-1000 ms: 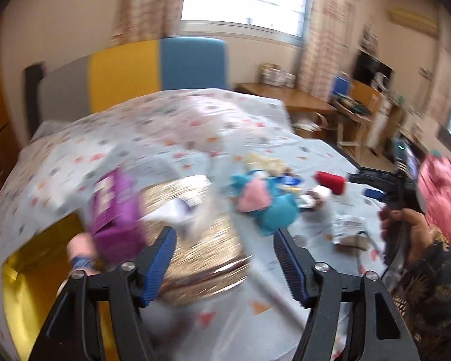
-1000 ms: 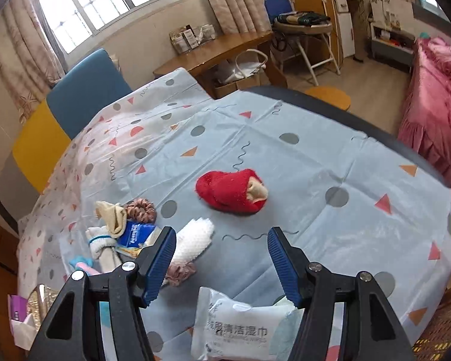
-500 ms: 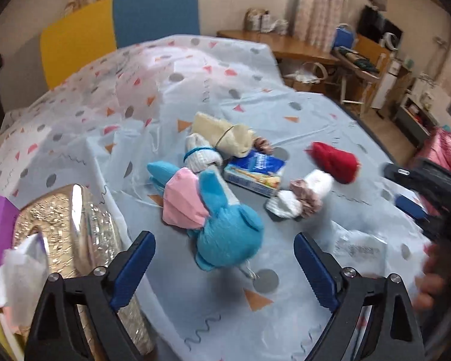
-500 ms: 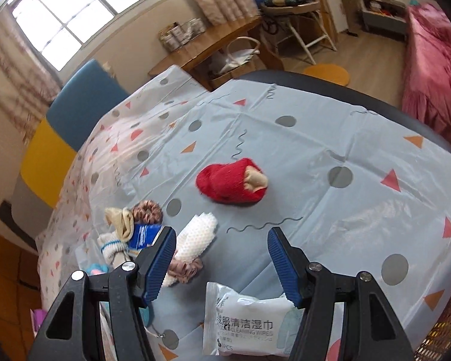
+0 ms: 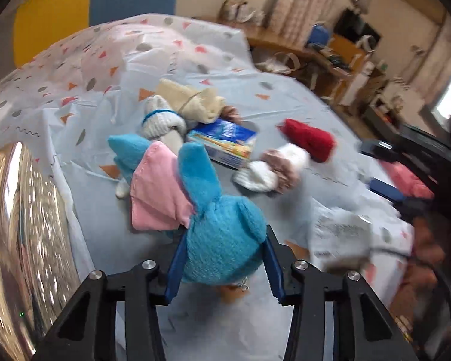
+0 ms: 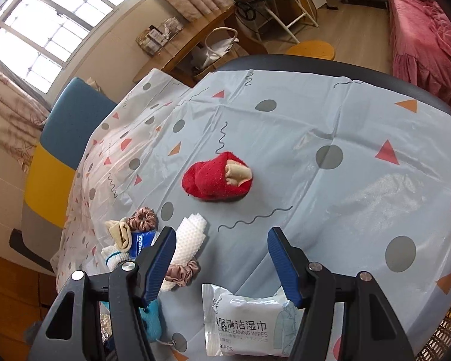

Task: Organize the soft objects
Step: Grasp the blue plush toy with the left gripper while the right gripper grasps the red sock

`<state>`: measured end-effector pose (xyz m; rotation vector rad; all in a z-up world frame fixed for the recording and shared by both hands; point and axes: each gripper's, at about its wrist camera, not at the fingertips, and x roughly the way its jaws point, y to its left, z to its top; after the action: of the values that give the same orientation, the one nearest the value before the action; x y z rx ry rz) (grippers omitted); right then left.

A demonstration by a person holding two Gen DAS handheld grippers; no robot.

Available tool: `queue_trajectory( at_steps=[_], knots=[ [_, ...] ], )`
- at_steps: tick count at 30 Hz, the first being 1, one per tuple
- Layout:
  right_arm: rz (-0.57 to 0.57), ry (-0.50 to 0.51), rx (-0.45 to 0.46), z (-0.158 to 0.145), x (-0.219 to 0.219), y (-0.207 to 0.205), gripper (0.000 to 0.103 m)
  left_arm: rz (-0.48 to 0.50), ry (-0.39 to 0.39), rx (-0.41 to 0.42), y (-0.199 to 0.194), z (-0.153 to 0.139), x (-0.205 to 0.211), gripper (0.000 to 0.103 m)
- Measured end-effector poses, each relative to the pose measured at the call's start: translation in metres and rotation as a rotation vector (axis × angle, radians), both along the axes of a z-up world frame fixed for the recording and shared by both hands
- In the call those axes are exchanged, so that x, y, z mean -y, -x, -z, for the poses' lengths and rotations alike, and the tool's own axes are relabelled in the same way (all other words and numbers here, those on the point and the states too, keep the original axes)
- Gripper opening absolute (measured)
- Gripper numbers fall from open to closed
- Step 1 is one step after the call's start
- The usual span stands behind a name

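Observation:
A blue plush toy [image 5: 222, 249] with a pink cloth part [image 5: 156, 189] lies on the patterned tablecloth [image 6: 345, 156]. My left gripper [image 5: 225, 234] is closing on it, both blue pads against the toy's round body. Behind it lie a white sock roll [image 5: 162, 120], a cream sock roll [image 5: 189, 99] and a red sock roll [image 5: 309, 140]. My right gripper [image 6: 222, 231] hovers open above the cloth with nothing between its fingers; the red sock roll [image 6: 216, 179] lies just beyond it. The toy's edge [image 6: 151, 322] shows behind the right gripper's left finger.
A shiny gold container [image 5: 21, 225] stands at the left. A blue tissue pack [image 5: 222, 143], a white knobbly cloth [image 6: 188, 240], scrunchies [image 6: 142, 218] and a wipes pack [image 6: 246, 328] lie on the table. A person's hand [image 5: 430, 240] is at the right. The table edge [image 6: 375, 73] curves behind.
My left gripper swung from the gold container to the plush toy, dropped toward it, opened wide, then closed around its body. The right gripper rolled slightly and stayed open.

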<state>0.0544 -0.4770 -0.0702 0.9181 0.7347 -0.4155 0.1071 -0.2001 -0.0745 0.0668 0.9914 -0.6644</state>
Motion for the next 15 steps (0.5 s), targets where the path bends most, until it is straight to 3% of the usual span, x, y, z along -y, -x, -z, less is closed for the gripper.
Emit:
queue_trajectory(
  at_steps=[6,13,15],
  knots=[
    [-0.036,0.034,-0.005,-0.004,-0.007,-0.003,0.064,0.094,-0.063,0.076,0.048,0.019,-0.002,0.049],
    [-0.082,0.078,-0.043,-0.007,-0.014,-0.011,0.064,0.102,-0.1,0.059,0.042,0.024,0.004,0.048],
    [-0.115,0.149,-0.07,-0.016,-0.017,-0.02,0.064,0.111,-0.107,0.062,0.041,0.024,0.003,0.048]
  ],
)
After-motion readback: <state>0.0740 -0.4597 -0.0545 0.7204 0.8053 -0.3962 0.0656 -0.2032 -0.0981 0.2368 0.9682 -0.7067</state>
